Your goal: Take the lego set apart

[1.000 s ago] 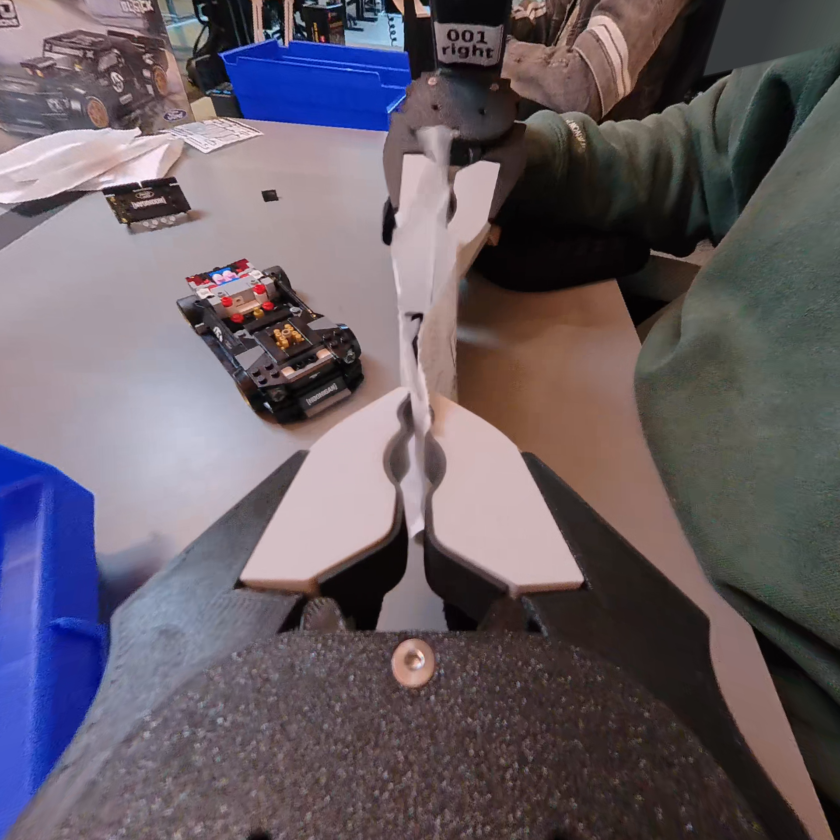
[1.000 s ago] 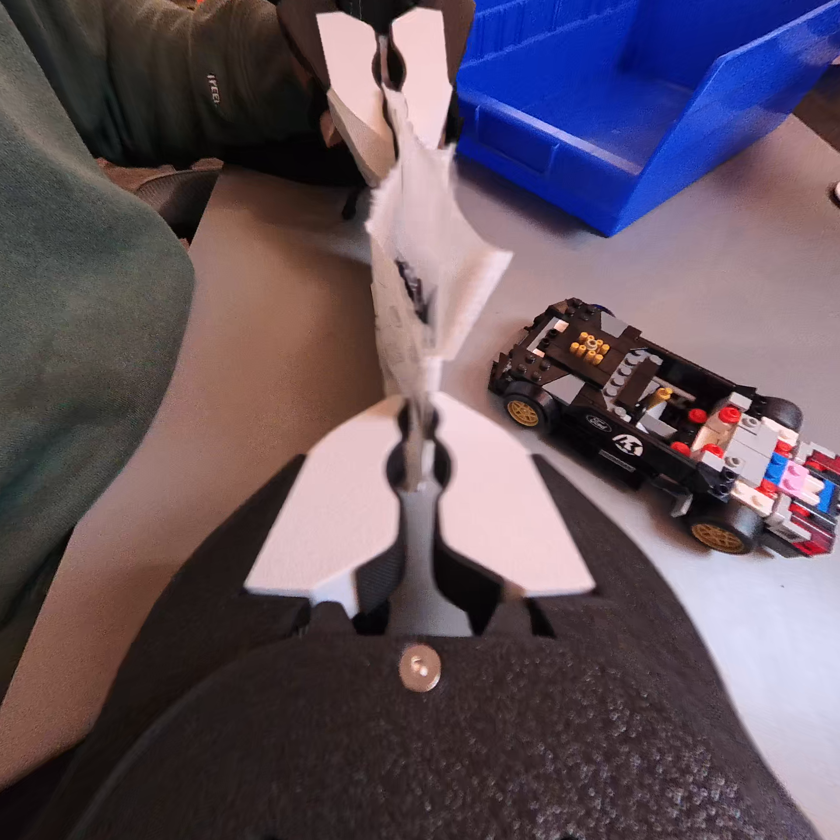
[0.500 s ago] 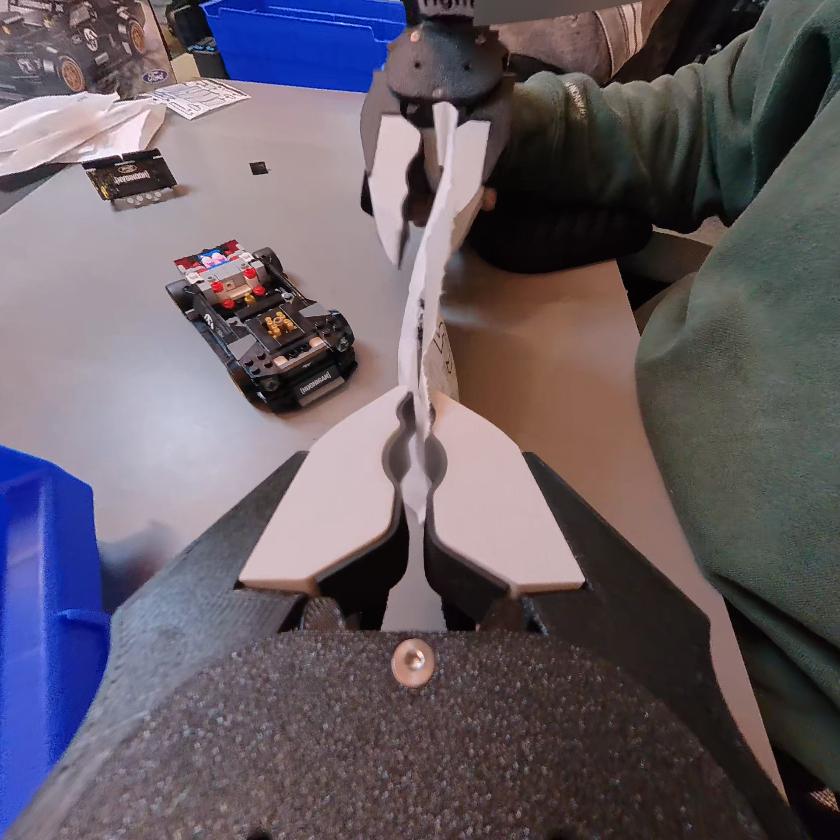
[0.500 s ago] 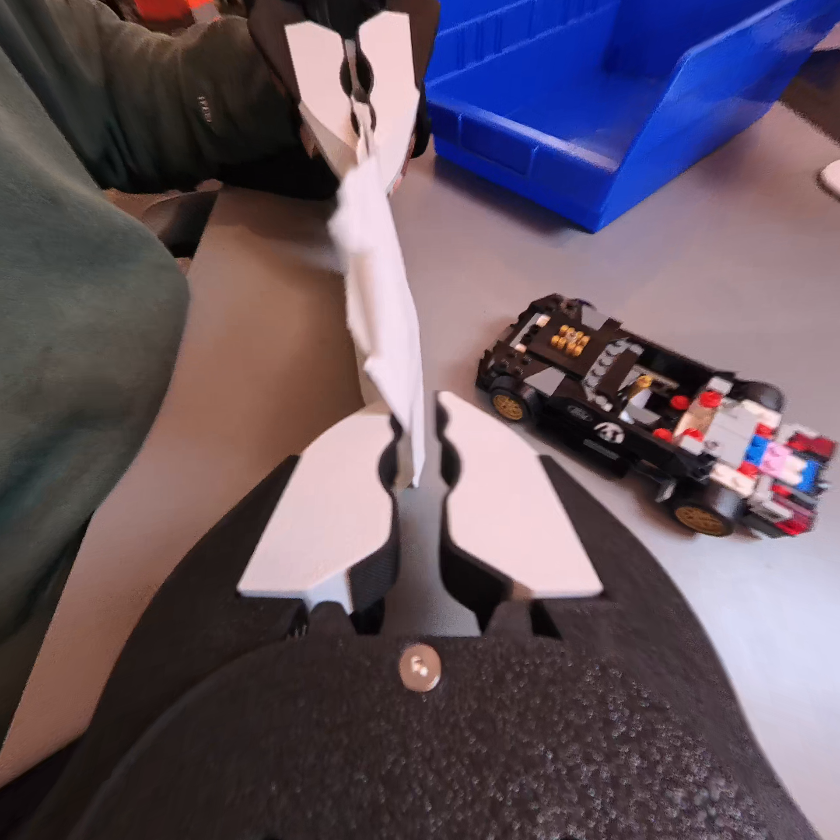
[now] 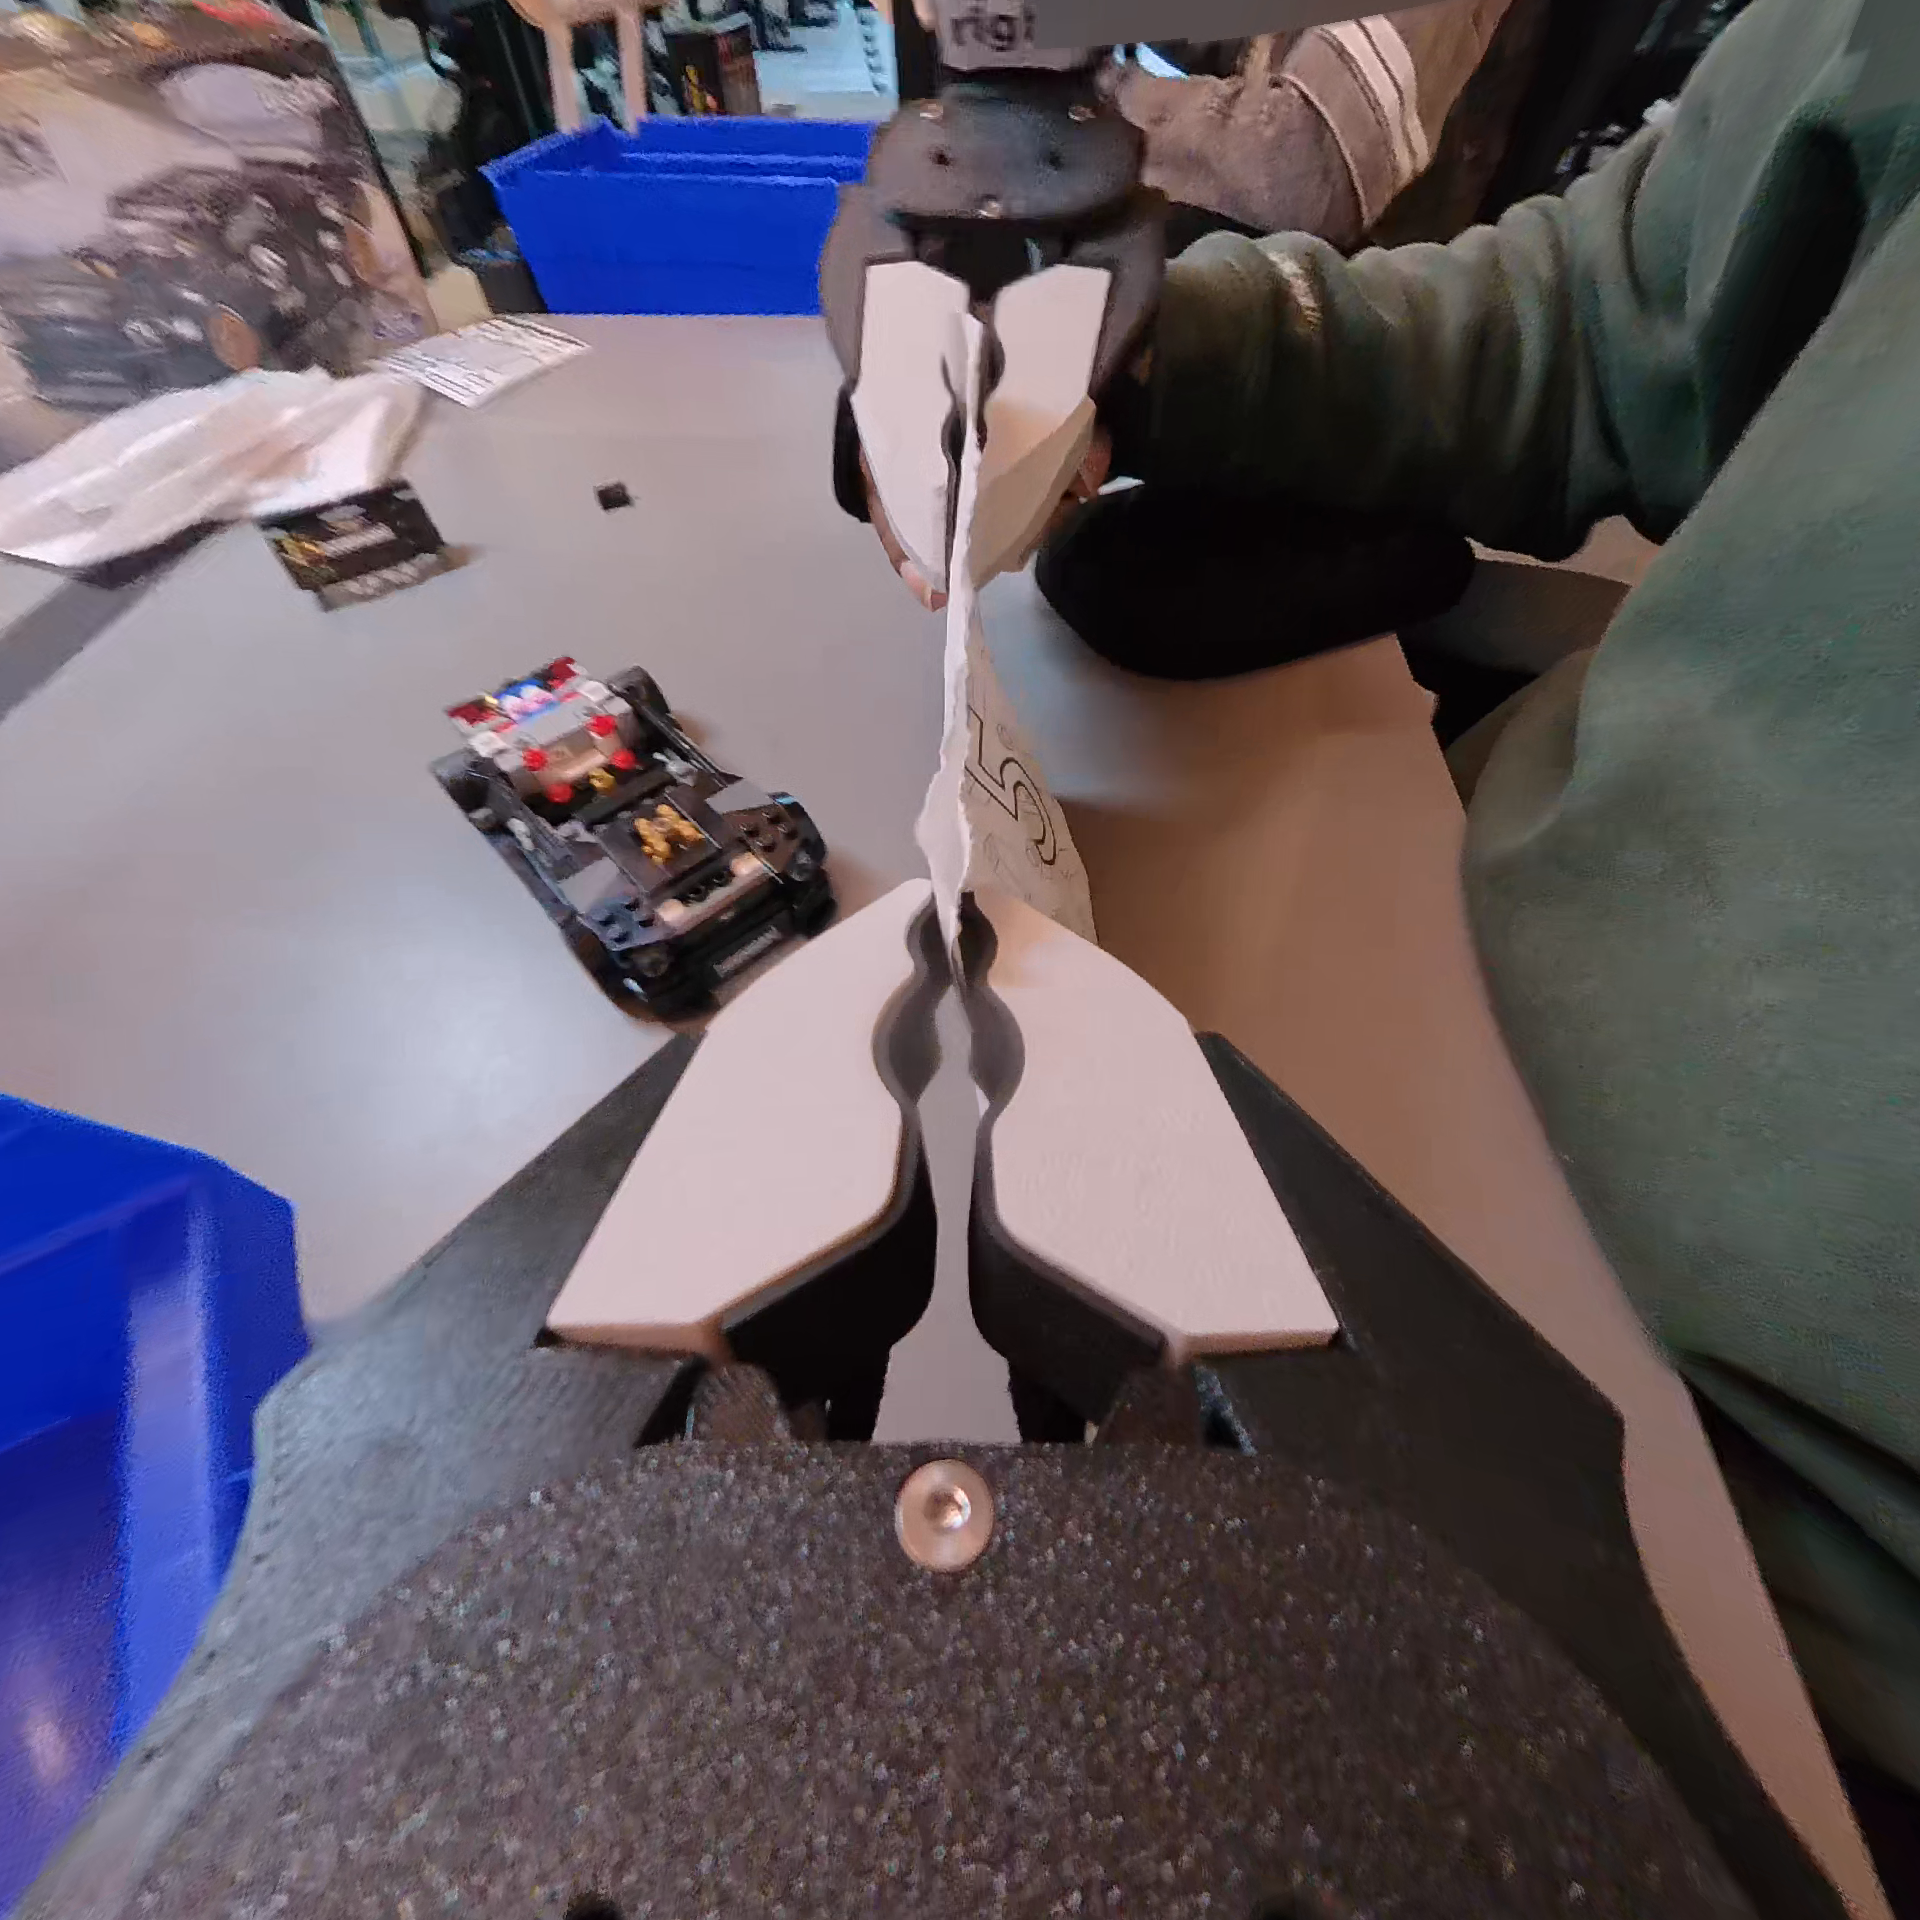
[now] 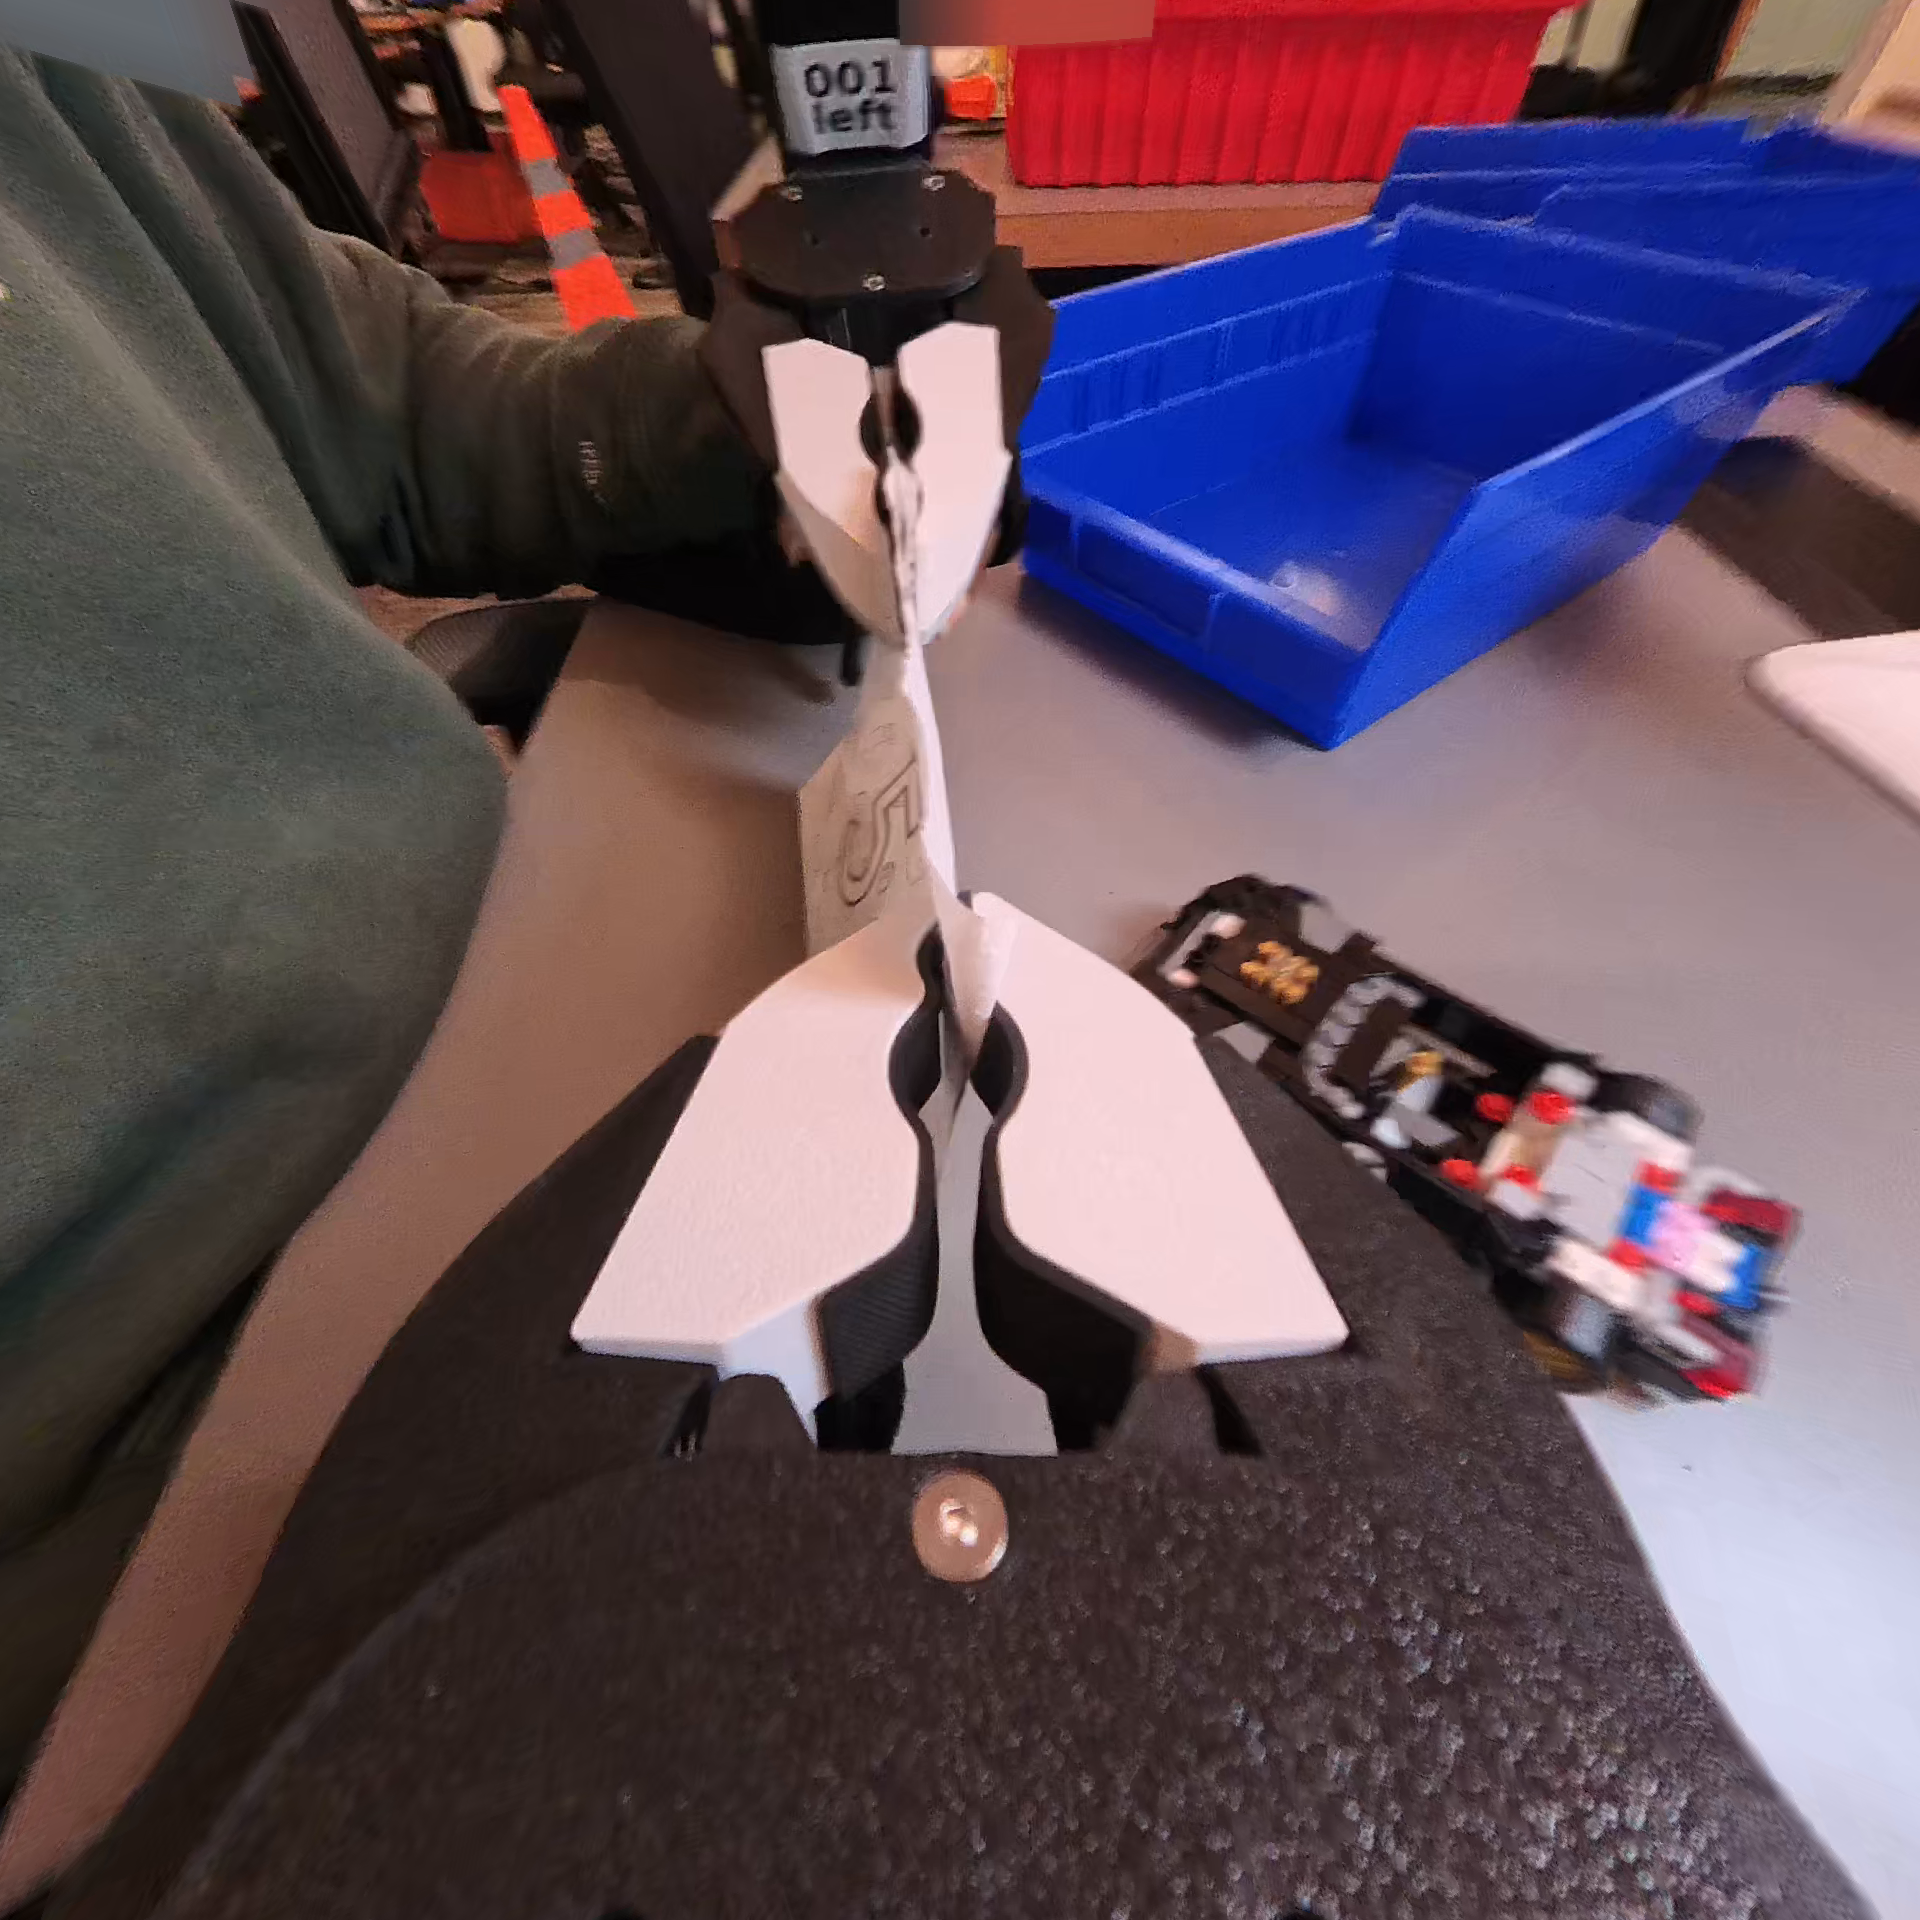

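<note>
Above the grey table (image 5: 260,883), the left gripper (image 5: 951,935) and right gripper (image 6: 961,971) face each other tip to tip, each pinching one end of a white paper bag (image 5: 961,727) stretched between them. Green sleeves (image 5: 1455,343) reach in from the table's edge. Beside the grippers, the lego car (image 5: 634,831) sits on its wheels, near a blue bin (image 6: 1403,468).

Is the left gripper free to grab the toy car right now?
Probably not yet. The left gripper is shut on a white paper bag, whose other end the right gripper pinches. The toy car sits uncovered on the table nearby, so nothing else blocks it.
</note>
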Demonstrator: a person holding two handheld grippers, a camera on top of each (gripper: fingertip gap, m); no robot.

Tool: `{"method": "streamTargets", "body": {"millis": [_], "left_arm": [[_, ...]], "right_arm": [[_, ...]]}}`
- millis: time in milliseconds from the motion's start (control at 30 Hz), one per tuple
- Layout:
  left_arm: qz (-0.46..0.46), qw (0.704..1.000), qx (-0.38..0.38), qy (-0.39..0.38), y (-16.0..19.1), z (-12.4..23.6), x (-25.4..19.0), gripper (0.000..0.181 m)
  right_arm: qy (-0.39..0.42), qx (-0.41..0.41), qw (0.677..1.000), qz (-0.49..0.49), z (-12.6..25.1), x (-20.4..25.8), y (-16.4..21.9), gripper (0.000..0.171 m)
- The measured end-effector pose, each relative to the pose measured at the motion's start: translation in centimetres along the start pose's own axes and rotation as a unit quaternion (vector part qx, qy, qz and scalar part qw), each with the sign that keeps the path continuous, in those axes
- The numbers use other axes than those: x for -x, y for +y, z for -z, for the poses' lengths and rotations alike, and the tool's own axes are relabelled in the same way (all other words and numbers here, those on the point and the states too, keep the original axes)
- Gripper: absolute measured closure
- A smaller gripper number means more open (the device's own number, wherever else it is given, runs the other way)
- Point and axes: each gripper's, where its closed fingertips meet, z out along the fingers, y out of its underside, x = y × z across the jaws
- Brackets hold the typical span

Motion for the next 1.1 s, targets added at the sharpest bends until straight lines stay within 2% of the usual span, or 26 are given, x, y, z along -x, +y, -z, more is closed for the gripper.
{"method": "streamTargets", "body": {"millis": [67, 167, 233, 300, 367, 533, 667, 733, 800, 900, 967, 1100], "left_arm": [[-0.040, 0.998, -0.008, -0.043, -0.4, 0.1, 1.0, 0.179], [-0.139, 0.984, -0.023, -0.105, -1.0, 0.3, 1.4, 0.180], [-0.185, 0.977, 0.009, -0.103, 0.4, -0.3, 0.5, 0.180], [-0.187, 0.980, 0.027, -0.066, 1.8, -1.1, -1.3, 0.181], [-0.151, 0.988, 0.027, -0.020, 1.9, -1.2, -2.7, 0.180], [-0.091, 0.994, 0.063, 0.022, 3.6, -1.8, -3.0, 0.180], [0.037, 0.995, 0.076, 0.058, 4.0, -1.9, -3.1, 0.180], [0.149, 0.982, 0.104, 0.052, 4.9, -2.2, -2.1, 0.180], [0.268, 0.954, 0.122, 0.062, 5.8, -2.5, -1.7, 0.180], [0.322, 0.932, 0.148, 0.072, 6.8, -2.7, -1.4, 0.180], [0.325, 0.927, 0.176, 0.071, 7.3, -2.9, -1.4, 0.180], [0.322, 0.917, 0.225, 0.071, 7.8, -3.0, -1.6, 0.180]], "right_arm": [[0.053, 0.011, 0.996, 0.066, 0.2, -0.8, -0.6, 0.171], [0.137, 0.028, 0.968, 0.207, 0.8, -1.1, -1.2, 0.171], [0.144, 0.067, 0.955, 0.251, 0.6, -0.3, 0.6, 0.171], [0.128, 0.079, 0.957, 0.246, 0.4, 1.0, 2.4, 0.171], [0.097, 0.060, 0.975, 0.192, 0.6, 2.4, 2.7, 0.171], [0.046, 0.092, 0.989, 0.106, 0.1, 3.7, 4.5, 0.171], [-0.007, 0.111, 0.993, -0.030, 0.0, 4.0, 5.1, 0.171], [-0.022, 0.146, 0.980, -0.135, -0.3, 3.6, 6.0, 0.171], [-0.036, 0.164, 0.945, -0.281, -0.7, 3.0, 6.8, 0.171], [-0.085, 0.168, 0.888, -0.420, -0.9, 2.8, 7.5, 0.171], [-0.101, 0.202, 0.867, -0.444, -1.2, 3.1, 8.3, 0.171], [-0.093, 0.241, 0.869, -0.423, -1.4, 3.5, 8.7, 0.170]]}}
